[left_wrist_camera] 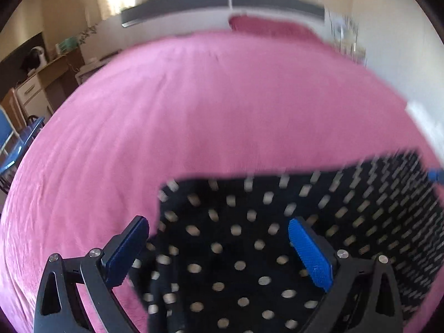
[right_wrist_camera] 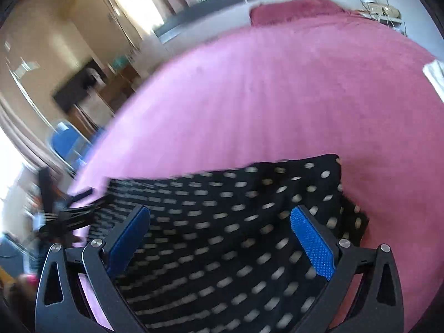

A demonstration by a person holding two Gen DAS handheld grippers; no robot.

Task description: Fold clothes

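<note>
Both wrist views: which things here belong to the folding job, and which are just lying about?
Part of the job:
- black polka-dot garment
- pink bedspread it lies on
- left gripper, open
- right gripper, open

Just lying about:
- darker pink pillow at the far end
- white cloth at the bed's edge
- blue chair
- desk

Beyond the polka-dot garment (left_wrist_camera: pixel 277 249) the pink bed (left_wrist_camera: pixel 194 111) lies bare up to the pillow (left_wrist_camera: pixel 272 29). A white cloth (right_wrist_camera: pixel 435 76) sits at its right edge; blue chairs (left_wrist_camera: pixel 16 138) flank its left.
</note>
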